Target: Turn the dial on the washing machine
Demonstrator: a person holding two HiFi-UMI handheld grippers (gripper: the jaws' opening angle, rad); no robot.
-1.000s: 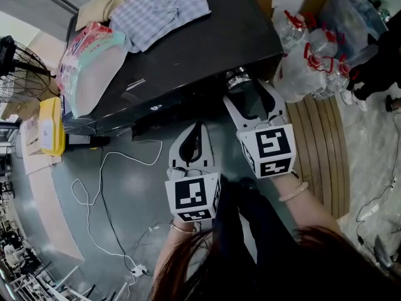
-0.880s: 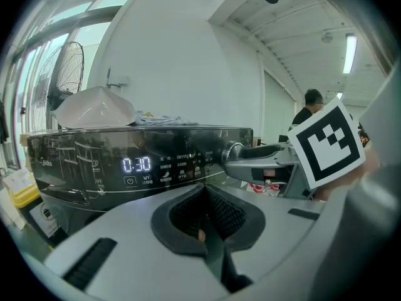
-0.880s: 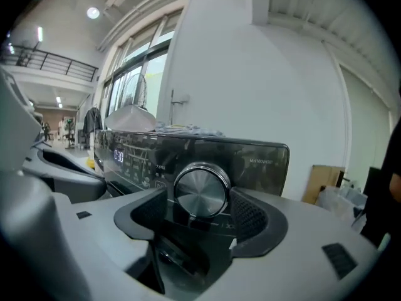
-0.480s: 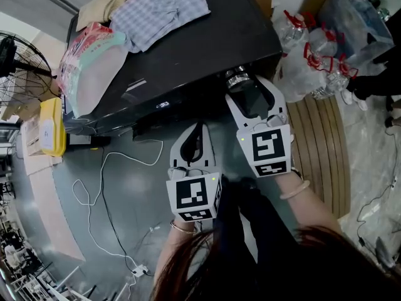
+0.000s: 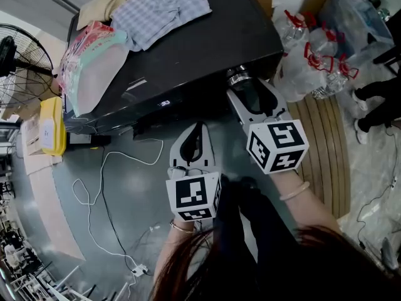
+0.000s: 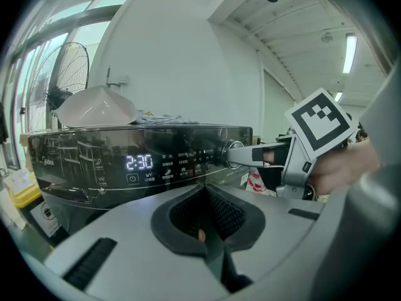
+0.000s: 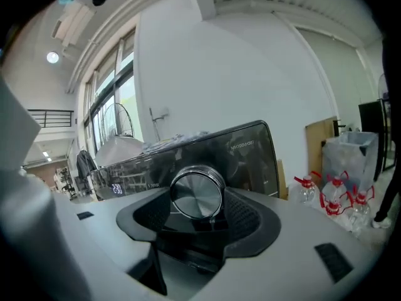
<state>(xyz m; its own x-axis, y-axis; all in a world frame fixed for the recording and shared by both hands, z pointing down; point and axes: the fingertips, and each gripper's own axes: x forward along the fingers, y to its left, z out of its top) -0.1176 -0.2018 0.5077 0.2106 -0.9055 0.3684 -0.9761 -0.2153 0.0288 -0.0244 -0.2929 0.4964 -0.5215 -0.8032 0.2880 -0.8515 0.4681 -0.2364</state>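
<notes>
The black washing machine (image 5: 188, 55) has a silver dial (image 5: 238, 77) at the right end of its front panel. My right gripper (image 5: 249, 88) reaches up to that dial with a jaw on each side of it. In the right gripper view the dial (image 7: 195, 187) fills the gap between the pads, and the right gripper (image 7: 200, 211) is shut on it. My left gripper (image 5: 195, 128) hangs lower, away from the panel, with its jaws together and nothing in them. The left gripper view shows the lit display (image 6: 139, 162) reading 2:30 and the dial (image 6: 233, 153) held by the other gripper.
Folded clothes (image 5: 156, 5) and a plastic bag (image 5: 94, 61) lie on the machine's lid. A fan (image 5: 19, 61) and a yellow container (image 5: 50, 127) stand at the left. A white cable (image 5: 106, 187) trails over the floor. Water bottles (image 5: 313, 55) and wooden slats (image 5: 326, 149) are at the right.
The right gripper has rolled about its own axis while staying on the dial; its marker cube now shows a different face. The left gripper has not moved.
</notes>
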